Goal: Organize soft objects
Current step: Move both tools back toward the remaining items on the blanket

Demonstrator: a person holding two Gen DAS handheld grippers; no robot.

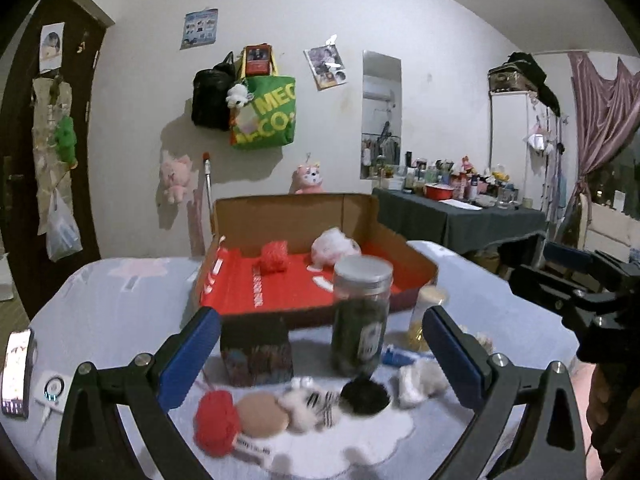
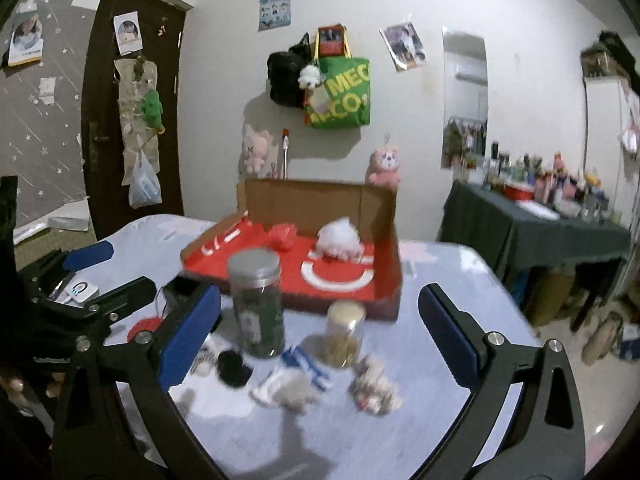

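Observation:
A cardboard box (image 1: 296, 212) with a red floor holds a red pompom (image 1: 275, 256) and a white plush (image 1: 335, 245). Close to my open, empty left gripper (image 1: 320, 356) lie a red yarn ball (image 1: 216, 420), a beige puff (image 1: 262, 414), a striped white plush (image 1: 314, 404), a black pompom (image 1: 365, 396) and a white plush (image 1: 420, 380). My right gripper (image 2: 320, 340) is open and empty above a grey-white plush (image 2: 286, 390) and a mottled plush (image 2: 374, 388). The box (image 2: 320, 200) also shows there.
A dark jar (image 1: 362, 312) with a silver lid, a small gold-lidded jar (image 1: 426, 312) and a dark cube box (image 1: 256, 352) stand before the cardboard box. A phone (image 1: 16, 372) lies at the table's left edge. A cluttered side table (image 1: 460, 208) stands at the right.

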